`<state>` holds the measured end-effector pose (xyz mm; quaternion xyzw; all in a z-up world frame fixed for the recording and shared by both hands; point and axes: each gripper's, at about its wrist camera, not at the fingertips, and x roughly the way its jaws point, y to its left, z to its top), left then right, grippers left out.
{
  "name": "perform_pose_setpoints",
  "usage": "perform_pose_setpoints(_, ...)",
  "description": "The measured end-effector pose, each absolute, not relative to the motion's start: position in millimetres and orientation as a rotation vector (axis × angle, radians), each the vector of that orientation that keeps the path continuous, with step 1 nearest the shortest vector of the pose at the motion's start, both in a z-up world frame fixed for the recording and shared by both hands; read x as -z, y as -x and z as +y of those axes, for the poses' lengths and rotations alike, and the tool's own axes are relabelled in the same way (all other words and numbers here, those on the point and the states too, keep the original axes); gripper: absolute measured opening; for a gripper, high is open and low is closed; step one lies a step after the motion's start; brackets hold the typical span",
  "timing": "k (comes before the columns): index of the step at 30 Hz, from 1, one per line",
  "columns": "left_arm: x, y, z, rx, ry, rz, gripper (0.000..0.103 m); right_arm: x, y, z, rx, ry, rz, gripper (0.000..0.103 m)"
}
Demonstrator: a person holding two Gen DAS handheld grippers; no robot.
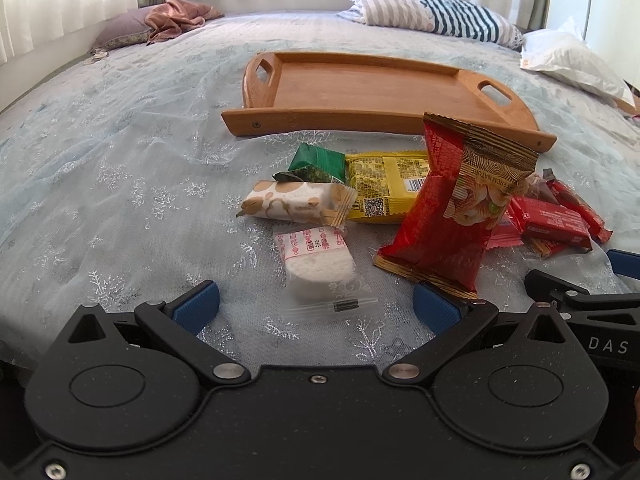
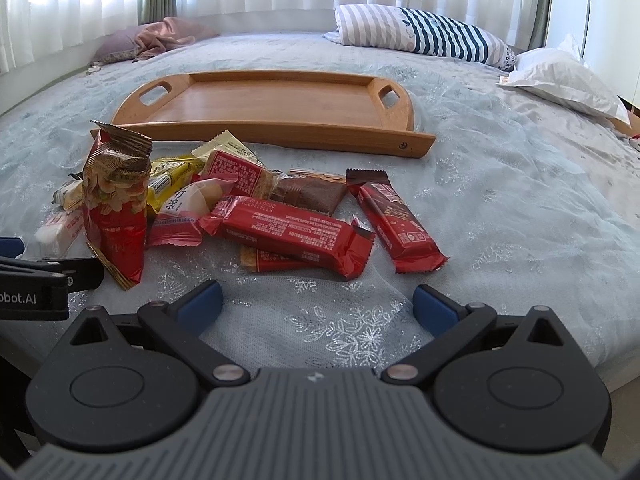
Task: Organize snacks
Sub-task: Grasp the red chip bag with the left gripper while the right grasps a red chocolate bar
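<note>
Both grippers hang low over the bed [image 1: 120, 128], side by side, each with its fingers spread wide and nothing between them. The left gripper [image 1: 316, 304] sits just short of a clear-wrapped white cake [image 1: 320, 266]; the right gripper [image 2: 318, 304] faces a loose heap of red bars [image 2: 288, 230].

The snacks lie in a scattered pile on the snowflake bedspread, just in front of the wooden tray [image 1: 360, 88], which holds none of them. A tall red nut pouch [image 1: 448, 208] stands tilted in the pile and hides much of what is behind it: from the left view the red bars are half covered, and only part of the yellow packet [image 1: 380, 188] shows. A green packet [image 1: 318, 164] peeks out behind a white-and-tan nougat wrapper [image 1: 296, 200]. From the right view a brown packet [image 2: 310, 194] is partly buried, and one orange-edged bar pokes out from under the red bars. Most of the small print on the wrappers is too small to read.

A striped pillow [image 2: 420, 34] lies far back.
</note>
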<state>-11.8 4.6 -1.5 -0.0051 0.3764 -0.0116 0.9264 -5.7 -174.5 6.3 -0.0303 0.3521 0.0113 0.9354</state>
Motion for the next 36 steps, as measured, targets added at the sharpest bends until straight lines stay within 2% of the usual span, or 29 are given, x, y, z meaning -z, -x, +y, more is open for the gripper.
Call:
perform_pose_setpoints(7,-6,15,2,0.034,0.007,0.777,0.103,-14,9,-178,-0.010,0.004,0.704,0.103)
perform_pose_setpoints(11,-22,24,5,0.087,0.045,0.710,0.102,-21,18,-187,-0.014,-0.027,0.626,0.103)
perform_pose_setpoints(16,-43,34,-4,0.158,0.048,0.591,0.092,-31,22,-193,-0.051,0.017,0.539,0.101)
perform_pose_setpoints(21,-45,27,-25,0.256,0.023,0.595,0.071,-36,20,-190,-0.139,0.105,0.486,0.091)
perform_pose_setpoints(28,-33,10,-40,0.252,0.013,0.649,0.056,-27,4,-184,-0.229,0.193,0.493,0.079)
perform_pose_setpoints(30,-28,5,-37,0.247,0.041,0.675,0.050,-23,-2,-188,-0.245,0.160,0.517,0.069)
perform_pose_setpoints(31,-26,2,-36,0.245,0.052,0.685,0.048,-23,-5,-190,-0.253,0.136,0.527,0.068)
perform_pose_setpoints(36,-28,0,-31,0.242,0.077,0.689,0.044,-25,-2,-192,-0.260,0.107,0.548,0.047)
